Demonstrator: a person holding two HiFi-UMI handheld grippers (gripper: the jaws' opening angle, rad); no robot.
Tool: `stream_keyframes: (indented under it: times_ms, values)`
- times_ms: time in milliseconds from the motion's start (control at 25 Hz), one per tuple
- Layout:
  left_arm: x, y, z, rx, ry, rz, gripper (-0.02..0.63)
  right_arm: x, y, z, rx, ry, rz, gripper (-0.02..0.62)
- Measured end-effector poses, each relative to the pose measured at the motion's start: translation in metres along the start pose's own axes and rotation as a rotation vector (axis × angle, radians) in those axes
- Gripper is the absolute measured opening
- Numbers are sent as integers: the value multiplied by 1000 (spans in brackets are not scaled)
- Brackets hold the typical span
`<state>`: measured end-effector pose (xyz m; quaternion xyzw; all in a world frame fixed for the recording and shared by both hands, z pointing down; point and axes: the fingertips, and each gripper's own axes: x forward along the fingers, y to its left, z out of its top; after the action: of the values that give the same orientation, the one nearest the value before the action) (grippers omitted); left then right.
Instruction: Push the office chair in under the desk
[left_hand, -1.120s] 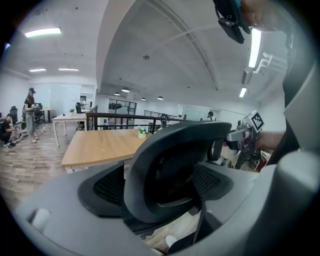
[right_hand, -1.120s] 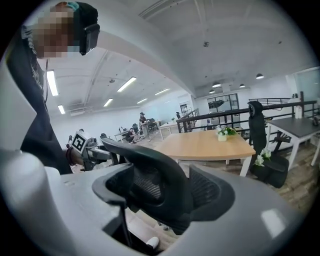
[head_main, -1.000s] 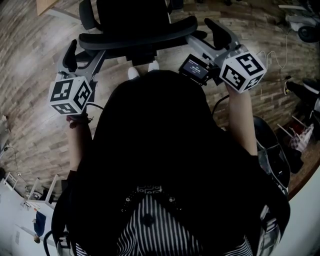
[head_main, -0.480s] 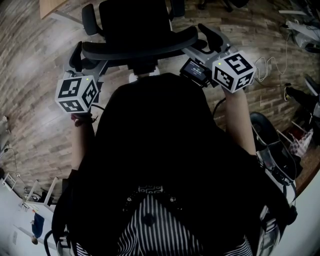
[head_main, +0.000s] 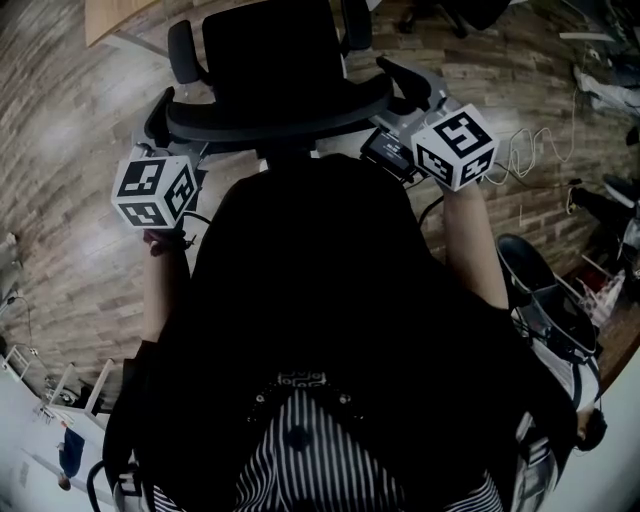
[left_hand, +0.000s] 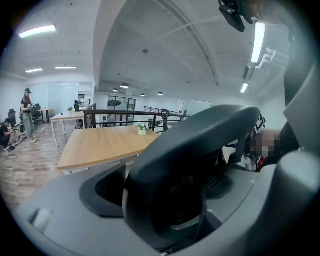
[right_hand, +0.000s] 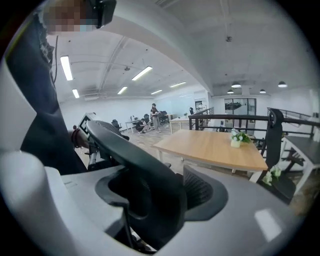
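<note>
A black office chair stands just in front of me, its curved top rail nearest. My left gripper straddles the rail's left end. In the left gripper view the rail fills the gap between the jaws and hides any contact. My right gripper straddles the right end. Its jaws are closing with the rail between them, and I see no firm press. The wooden desk shows its corner beyond the chair, and its top lies ahead.
A second dark chair stands at my right on the wood-plank floor, with a white cable lying nearby. A small potted plant sits on the desk. A black railing runs behind it. People stand far off.
The chair has rolled away from me toward the desk, and both grippers have gone with it. The desk corner has come further into view at the top left.
</note>
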<state>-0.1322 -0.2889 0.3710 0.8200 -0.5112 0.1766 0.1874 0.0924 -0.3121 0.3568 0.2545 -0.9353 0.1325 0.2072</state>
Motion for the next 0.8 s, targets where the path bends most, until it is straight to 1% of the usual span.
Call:
stream_keyframes:
  times_ms: [80, 160, 360, 640, 800]
  values:
    - [0, 1, 4, 13, 0, 0, 431, 2, 0, 4, -48, 13, 7, 275]
    - [4, 3, 5, 14, -7, 6, 428, 6, -3, 5, -63, 17, 22, 268]
    - [10, 11, 5, -1, -34, 35, 428, 18, -7, 6, -76, 18, 67, 259]
    - [28, 16, 16, -12, -60, 84, 430, 25, -35, 15, -88, -29, 66, 255]
    - [32, 34, 21, -18, -86, 119, 433, 44, -42, 25, -101, -29, 101, 255]
